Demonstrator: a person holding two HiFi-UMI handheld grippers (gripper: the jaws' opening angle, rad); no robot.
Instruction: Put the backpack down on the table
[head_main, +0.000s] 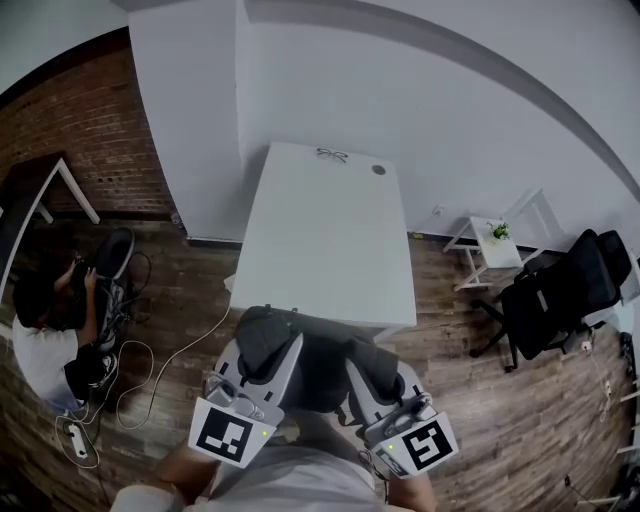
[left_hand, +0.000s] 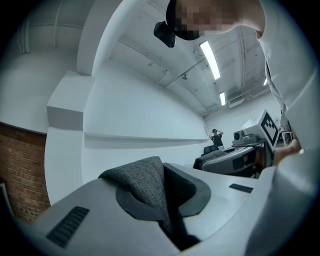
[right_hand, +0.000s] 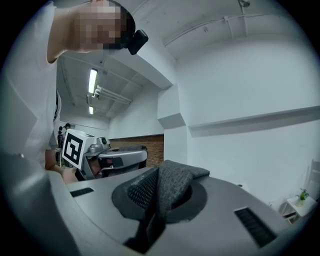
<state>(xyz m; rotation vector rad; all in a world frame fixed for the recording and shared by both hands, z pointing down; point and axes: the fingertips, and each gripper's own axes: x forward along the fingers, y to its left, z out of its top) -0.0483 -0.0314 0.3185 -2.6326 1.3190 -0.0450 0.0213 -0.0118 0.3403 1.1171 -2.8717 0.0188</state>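
Observation:
In the head view a dark grey backpack (head_main: 322, 368) hangs close to my body, at the near edge of the white table (head_main: 330, 240). My left gripper (head_main: 264, 342) is shut on a grey fabric strap (left_hand: 146, 184) of the backpack, pinched between its jaws. My right gripper (head_main: 372, 368) is shut on another strap (right_hand: 170, 186), woven grey with a mesh underside. Both grippers point level toward the wall. Each gripper view shows the other gripper's marker cube off to the side. The grippers and my torso hide most of the backpack's body.
A pair of glasses (head_main: 332, 154) and a small round object (head_main: 378, 169) lie at the table's far edge. A black office chair (head_main: 560, 290) and a small white side table (head_main: 495, 245) stand at the right. A person (head_main: 45, 320) sits on the floor at the left among cables (head_main: 130, 380).

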